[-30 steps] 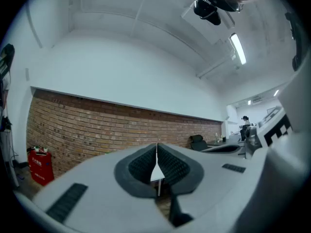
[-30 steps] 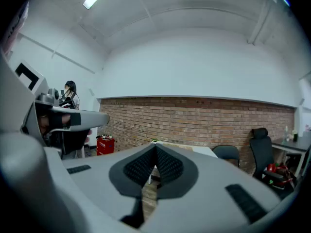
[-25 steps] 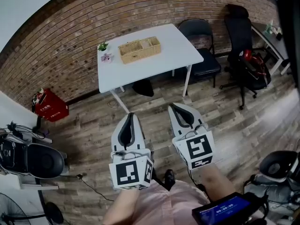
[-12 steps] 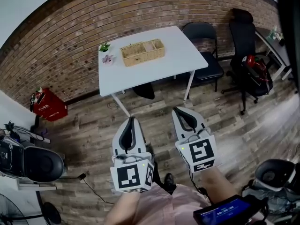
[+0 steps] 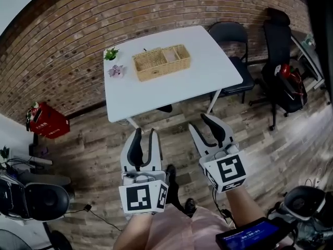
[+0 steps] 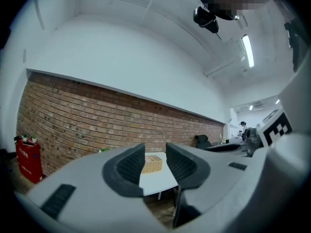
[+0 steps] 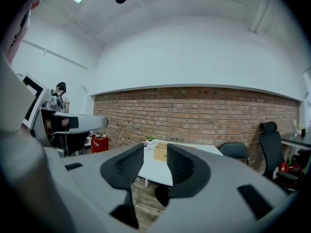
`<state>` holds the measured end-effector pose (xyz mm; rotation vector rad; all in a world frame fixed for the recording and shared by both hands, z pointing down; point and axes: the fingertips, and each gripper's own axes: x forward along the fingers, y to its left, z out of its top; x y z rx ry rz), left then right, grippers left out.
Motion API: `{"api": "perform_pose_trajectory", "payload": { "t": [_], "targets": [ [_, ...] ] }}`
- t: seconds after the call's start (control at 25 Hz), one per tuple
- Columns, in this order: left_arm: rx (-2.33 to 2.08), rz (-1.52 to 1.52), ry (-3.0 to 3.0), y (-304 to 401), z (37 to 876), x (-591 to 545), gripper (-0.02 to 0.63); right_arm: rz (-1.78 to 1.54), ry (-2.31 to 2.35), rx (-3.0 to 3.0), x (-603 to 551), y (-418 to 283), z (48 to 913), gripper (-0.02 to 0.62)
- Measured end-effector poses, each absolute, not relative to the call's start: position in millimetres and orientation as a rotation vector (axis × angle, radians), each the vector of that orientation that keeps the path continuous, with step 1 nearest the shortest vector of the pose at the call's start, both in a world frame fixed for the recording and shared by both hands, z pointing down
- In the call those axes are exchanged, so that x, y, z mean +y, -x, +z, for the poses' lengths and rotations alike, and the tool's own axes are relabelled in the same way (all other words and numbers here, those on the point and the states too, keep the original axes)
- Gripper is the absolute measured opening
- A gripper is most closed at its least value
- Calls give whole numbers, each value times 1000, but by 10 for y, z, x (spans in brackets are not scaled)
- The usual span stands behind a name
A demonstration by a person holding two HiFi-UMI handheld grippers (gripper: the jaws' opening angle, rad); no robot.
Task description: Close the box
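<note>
My left gripper [image 5: 144,134] and right gripper [image 5: 199,123] have just been opening, jaws spread (nothing between them), well apart from the box [image 5: 161,62].

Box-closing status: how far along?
Done: nothing yet. The box sits on the table, its inside showing from above. In hand: the left gripper and right gripper are short of the table; their jaws have just been opening, with nothing between them. Left: reach the box and close it.

Open rectangular wicker box [image 5: 161,62] near the far edge of the white table [image 5: 208,85]
</note>
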<state>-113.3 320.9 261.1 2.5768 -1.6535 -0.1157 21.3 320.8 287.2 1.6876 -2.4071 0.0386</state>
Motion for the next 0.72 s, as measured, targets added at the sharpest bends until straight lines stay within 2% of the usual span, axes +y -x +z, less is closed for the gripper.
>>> {"api": "perform_pose_trajectory", "payload": {
  "t": [0.72],
  "targets": [
    [-1614, -106, -2617, 1330, 2532, 1424, 129, 19, -1782, -2358, 1454, -119, 2689, 107]
  ]
}}
